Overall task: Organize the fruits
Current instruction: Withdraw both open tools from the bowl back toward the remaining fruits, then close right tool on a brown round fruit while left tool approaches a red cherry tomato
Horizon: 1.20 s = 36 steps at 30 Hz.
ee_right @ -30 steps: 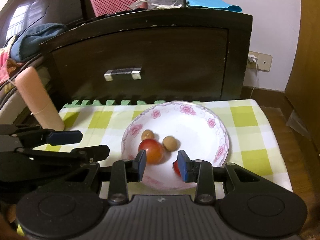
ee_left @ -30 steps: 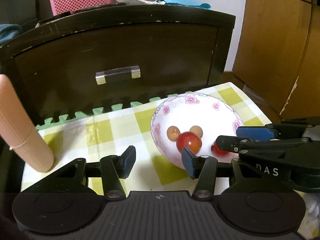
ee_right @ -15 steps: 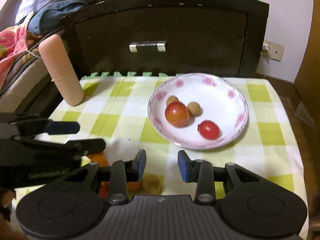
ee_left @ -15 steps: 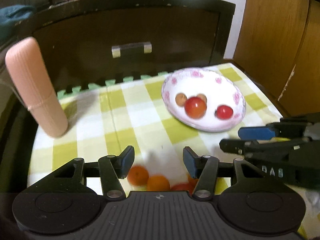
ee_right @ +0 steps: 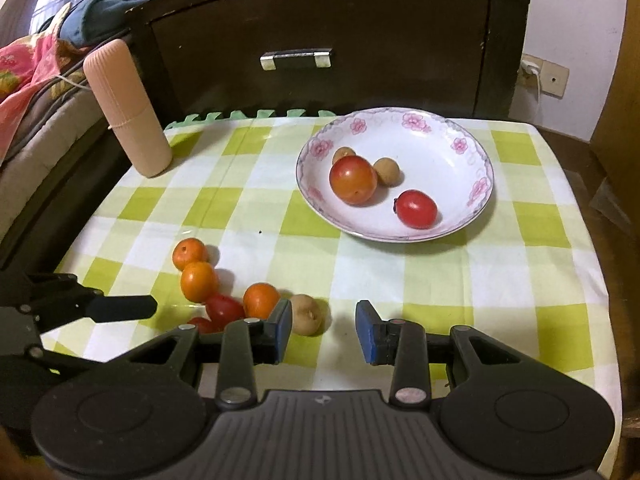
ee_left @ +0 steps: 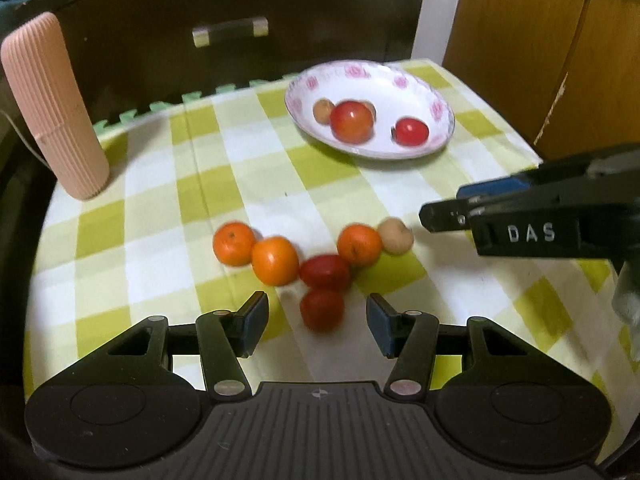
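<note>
Pulled back from the flowered bowl (ee_right: pixel 476 152) since a second ago, both grippers, so that a cluster of loose fruit now shows on the green-checked cloth (ee_right: pixel 440 276), nearer the cameras than the bowl. Left gripper (ee_left: pixel 316 322) wide open, nothing held, a red tomato (ee_left: pixel 322 309) lying on the cloth between its blue pads (ee_left: pixel 252 322) without touching either. Right gripper (ee_right: pixel 323 332) also parted wide and empty, a tan longan (ee_right: pixel 307 314) just beside its left pad.

Relative to the bowl: inside it, one large orange-red tomato (ee_right: pixel 353 179), two small brown longans (ee_right: pixel 386 171) behind that tomato, and a small red tomato (ee_right: pixel 416 208) towards the near right rim. On the cloth in front and to the left of the bowl, three small oranges: two touching at the left of the cluster (ee_right: pixel 190 251) (ee_right: pixel 199 281), a third (ee_right: pixel 261 300) against the tan longan. Tucked among them, a second red tomato (ee_left: pixel 325 272), touching the middle orange and the third.

Far left of the bowl, at the cloth's back corner, a ribbed pink cylinder (ee_right: pixel 128 108), upright. Behind the bowl, a dark wooden drawer front (ee_right: pixel 320 20) with a metal handle (ee_right: pixel 295 57).
</note>
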{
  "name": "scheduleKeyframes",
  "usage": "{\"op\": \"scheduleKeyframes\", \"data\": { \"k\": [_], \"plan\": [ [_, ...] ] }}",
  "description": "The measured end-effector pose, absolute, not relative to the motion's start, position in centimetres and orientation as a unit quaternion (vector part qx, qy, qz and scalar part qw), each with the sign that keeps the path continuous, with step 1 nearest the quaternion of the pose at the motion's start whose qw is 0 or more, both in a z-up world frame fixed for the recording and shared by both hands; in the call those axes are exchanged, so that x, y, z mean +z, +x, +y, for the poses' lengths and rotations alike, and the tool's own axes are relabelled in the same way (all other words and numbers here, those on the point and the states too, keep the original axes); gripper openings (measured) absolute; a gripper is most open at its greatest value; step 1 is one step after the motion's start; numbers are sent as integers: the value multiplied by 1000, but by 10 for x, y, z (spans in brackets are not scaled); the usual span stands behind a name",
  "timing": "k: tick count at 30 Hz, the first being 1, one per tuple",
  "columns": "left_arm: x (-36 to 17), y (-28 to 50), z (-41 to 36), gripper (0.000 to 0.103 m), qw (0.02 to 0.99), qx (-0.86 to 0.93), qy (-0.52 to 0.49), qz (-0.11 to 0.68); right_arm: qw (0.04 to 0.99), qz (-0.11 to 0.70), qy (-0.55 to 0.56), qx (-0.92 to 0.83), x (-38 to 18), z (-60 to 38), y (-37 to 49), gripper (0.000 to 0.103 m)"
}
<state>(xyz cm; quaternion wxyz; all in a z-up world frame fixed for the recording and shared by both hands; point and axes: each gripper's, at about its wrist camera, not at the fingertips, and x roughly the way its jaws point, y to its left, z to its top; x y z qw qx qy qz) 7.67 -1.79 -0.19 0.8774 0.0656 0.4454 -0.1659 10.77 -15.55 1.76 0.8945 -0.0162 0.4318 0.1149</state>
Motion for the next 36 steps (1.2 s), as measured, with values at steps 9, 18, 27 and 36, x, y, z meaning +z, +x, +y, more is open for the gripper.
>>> {"op": "scheduleKeyframes", "data": {
  "k": [9,18,27,36],
  "plan": [
    [-21,87,-24,62,869,-167,61,462,890,441,-10,116,12,-158,111,35],
    [-27,90,-29,42,872,-160,69,457,885,452,-8,110,3,-165,119,35],
    [-24,86,-23,37,867,-169,59,464,873,463,-39,147,-6,-159,121,35],
    [-25,84,-22,38,862,-177,52,473,858,468,-80,194,-17,-141,132,40]
  ]
}}
